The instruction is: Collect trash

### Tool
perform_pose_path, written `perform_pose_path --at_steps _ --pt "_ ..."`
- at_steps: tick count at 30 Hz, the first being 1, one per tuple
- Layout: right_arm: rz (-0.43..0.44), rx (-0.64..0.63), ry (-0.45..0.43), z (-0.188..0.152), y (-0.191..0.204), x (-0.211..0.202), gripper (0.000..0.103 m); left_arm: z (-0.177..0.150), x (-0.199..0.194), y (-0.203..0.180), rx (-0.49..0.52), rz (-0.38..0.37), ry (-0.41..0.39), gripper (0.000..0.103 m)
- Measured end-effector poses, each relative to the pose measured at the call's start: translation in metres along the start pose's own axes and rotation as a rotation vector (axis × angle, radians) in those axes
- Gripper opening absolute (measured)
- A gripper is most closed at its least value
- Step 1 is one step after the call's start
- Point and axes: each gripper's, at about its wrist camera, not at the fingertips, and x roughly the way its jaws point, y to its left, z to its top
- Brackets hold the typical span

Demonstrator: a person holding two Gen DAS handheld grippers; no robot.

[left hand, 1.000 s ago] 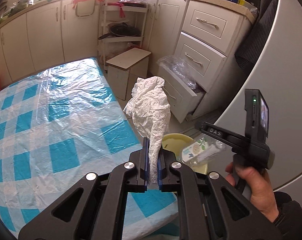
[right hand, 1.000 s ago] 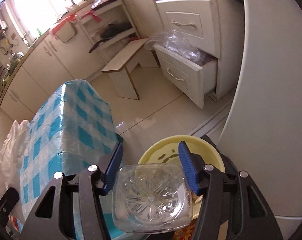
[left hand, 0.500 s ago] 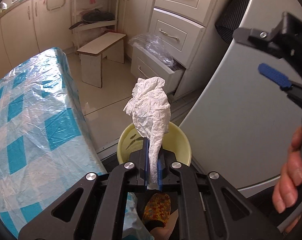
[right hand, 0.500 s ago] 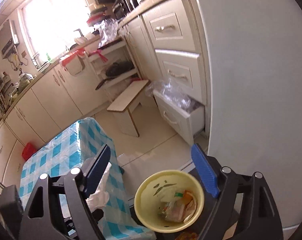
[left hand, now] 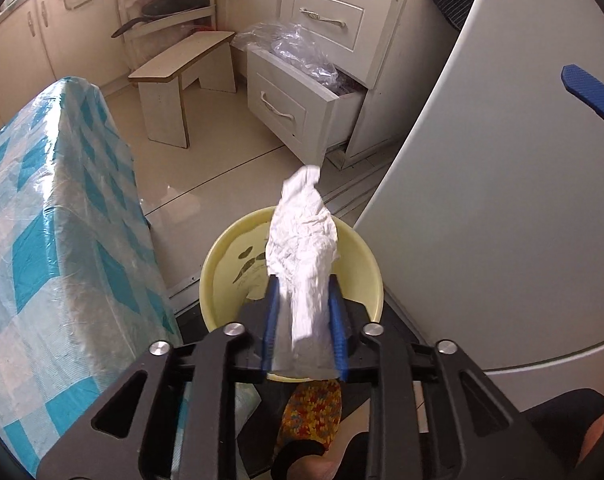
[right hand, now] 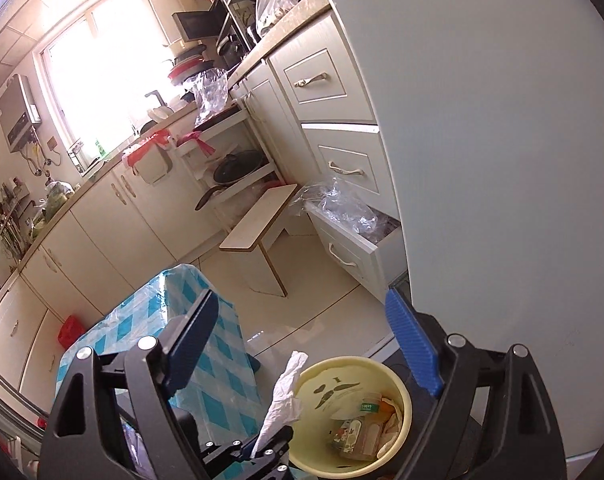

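Observation:
A crumpled white tissue [left hand: 302, 232] stands between the blue pads of my left gripper [left hand: 302, 280], right above the yellow bin [left hand: 222, 256]. The jaws are opening and the pads have drawn back from the tissue's sides. The right wrist view shows the same tissue [right hand: 286, 388] sticking up from the left gripper [right hand: 266, 448] at the rim of the bin [right hand: 405, 396]. Inside the bin lie a clear plastic bottle [right hand: 353, 428] and other wrappers. My right gripper [right hand: 302, 304] hangs higher up, open wide and empty. One of its blue fingers [left hand: 589, 92] shows at the right edge of the left wrist view.
The table [left hand: 42, 220] with a blue checked plastic cover stands just left of the bin. A white fridge [left hand: 501, 200] rises close on the right. Beyond are a low stool [left hand: 182, 60] and an open drawer [left hand: 294, 100] stuffed with plastic bags. A patterned slipper [left hand: 313, 408] is below the bin.
The right gripper let the clear bottle go into the bin, opened wide and rose. The left gripper carried the tissue from over the table to above the bin, and its jaws parted.

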Motion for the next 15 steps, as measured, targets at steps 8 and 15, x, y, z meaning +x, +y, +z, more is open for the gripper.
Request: perform_pose_path --at_steps 8,15 --pt "-0.009 0.016 0.000 -0.001 -0.004 -0.001 0.082 0.003 -0.020 -0.002 0.003 0.050 -0.045 0.058" --pt "-0.048 -0.019 -0.048 -0.002 0.005 -0.020 0.084 -0.009 -0.097 0.018 -0.020 0.164 -0.184 0.082"
